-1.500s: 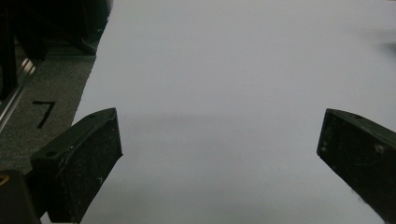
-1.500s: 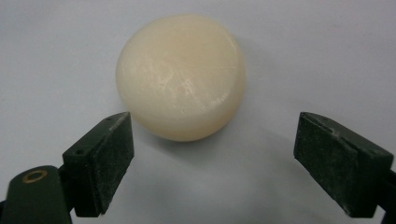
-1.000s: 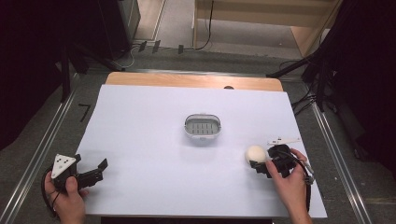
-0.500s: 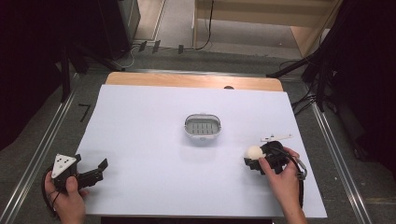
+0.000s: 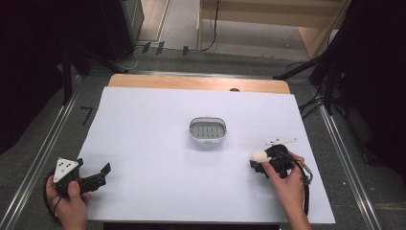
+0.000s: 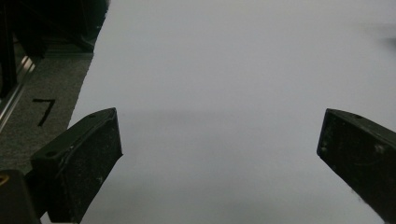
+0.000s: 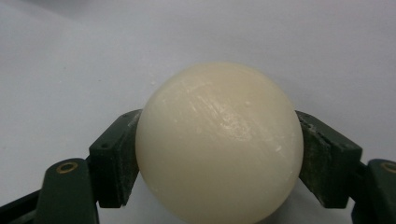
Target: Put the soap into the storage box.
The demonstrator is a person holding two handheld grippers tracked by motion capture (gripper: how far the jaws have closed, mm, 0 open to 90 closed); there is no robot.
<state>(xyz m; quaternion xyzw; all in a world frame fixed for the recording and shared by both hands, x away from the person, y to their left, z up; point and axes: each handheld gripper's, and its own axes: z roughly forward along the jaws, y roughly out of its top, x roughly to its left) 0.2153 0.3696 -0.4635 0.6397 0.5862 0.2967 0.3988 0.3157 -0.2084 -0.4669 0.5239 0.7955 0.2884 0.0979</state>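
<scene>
A cream-white ball [image 5: 260, 155] lies on the white table sheet [image 5: 158, 143] at the right. My right gripper [image 5: 259, 161] has just been closing its jaws with the ball between them. In the right gripper view both pads press on the sides of the ball [image 7: 218, 140], so the right gripper [image 7: 218, 156] is shut on it. At the sheet's near left corner a hand holds my left gripper [image 5: 99, 175], which is open. Nothing but bare sheet shows between the jaws of the left gripper [image 6: 219, 144].
A small grey slotted dish [image 5: 207, 119] stands in the middle of the sheet. A small white flat piece [image 5: 280, 141] lies just beyond the right gripper. The wooden table edge [image 5: 198, 82] runs along the far side. Dark floor and metal rails flank the table.
The right gripper's jaws, wide beside the ball a second ago, have closed around it. The ball has stayed in place. The left gripper has not moved.
</scene>
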